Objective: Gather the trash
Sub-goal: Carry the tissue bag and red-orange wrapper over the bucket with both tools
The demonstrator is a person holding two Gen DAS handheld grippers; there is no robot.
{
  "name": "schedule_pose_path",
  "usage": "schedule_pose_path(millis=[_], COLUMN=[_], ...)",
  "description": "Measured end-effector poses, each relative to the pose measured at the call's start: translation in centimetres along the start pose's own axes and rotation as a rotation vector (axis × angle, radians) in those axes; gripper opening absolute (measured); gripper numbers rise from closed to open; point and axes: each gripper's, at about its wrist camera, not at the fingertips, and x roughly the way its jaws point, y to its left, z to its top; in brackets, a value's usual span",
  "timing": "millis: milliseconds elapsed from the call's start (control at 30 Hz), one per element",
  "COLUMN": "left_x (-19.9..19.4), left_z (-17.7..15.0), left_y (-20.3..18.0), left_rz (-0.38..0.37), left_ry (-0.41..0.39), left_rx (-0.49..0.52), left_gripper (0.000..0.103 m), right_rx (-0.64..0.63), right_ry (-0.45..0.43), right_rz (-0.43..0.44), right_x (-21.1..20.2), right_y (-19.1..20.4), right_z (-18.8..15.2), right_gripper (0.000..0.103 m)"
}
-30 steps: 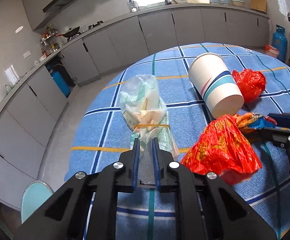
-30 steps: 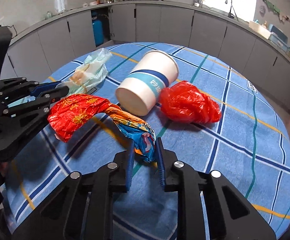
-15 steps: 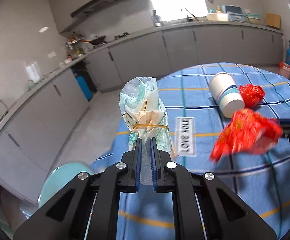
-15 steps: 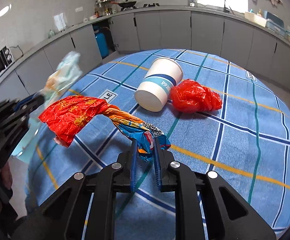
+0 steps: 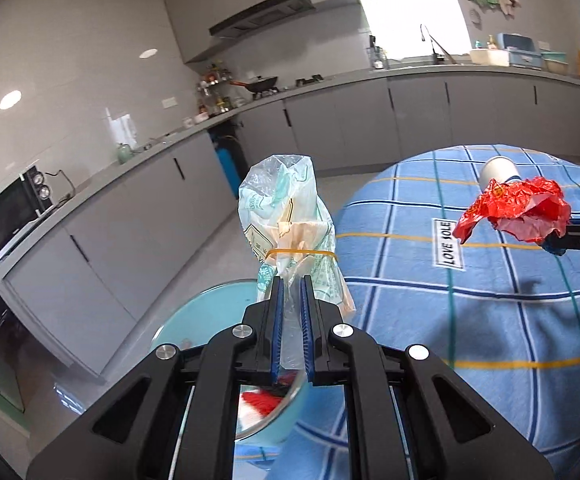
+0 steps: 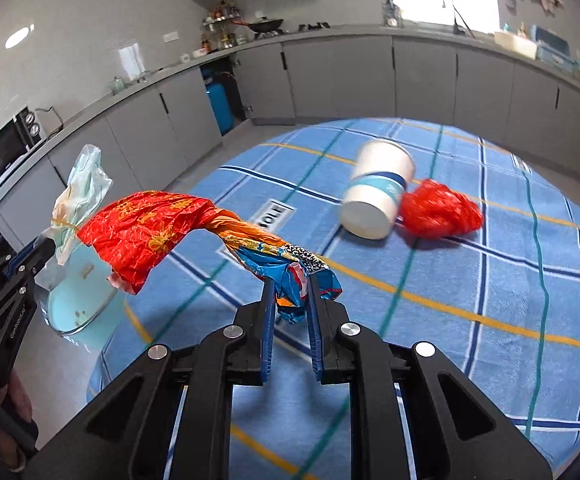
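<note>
Beyond table edge, left gripper (image 5: 291, 322) clamped on clear rubber-banded plastic bag (image 5: 288, 232), over round light-blue bin (image 6: 75, 300). Right gripper (image 6: 289, 312) clamped on twisted red-orange foil wrapper (image 6: 162, 232), over blue plaid tablecloth (image 6: 490, 280). Risk: thin film slips from pads; drooping wrapper end misses bin rim. Floor open at left; white paper cup (image 6: 378, 196) and red crumpled bag (image 6: 438, 210) rest on table.

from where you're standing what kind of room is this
A home kitchen, most likely. Grey cabinets under a long countertop line the walls, with a microwave on it, a range hood above a pan on the stove, and a tap by the window. A round table with a blue checked cloth stands in the middle.
</note>
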Motion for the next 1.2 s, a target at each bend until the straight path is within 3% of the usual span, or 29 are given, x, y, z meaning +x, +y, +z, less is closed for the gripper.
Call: schedule_pose_path(millis=[333,1200], left_x=[-1.1,0.1], left_z=[-1.0,-2.4], left_y=[3.6,8.5], left_rz=[0.072,0.200], left_ry=[0.003,0.064], left_rx=[-0.037,-0.090], left_gripper=[0.009,0.009], right_rx=[-0.117,-0.192], right_ry=[-0.043,-0.054], right_rz=[-0.005,0.059], right_x=[0.0,2.5], right_y=[4.9,9.8], right_z=[0.5,2.3], right_gripper=[0.016,0.016])
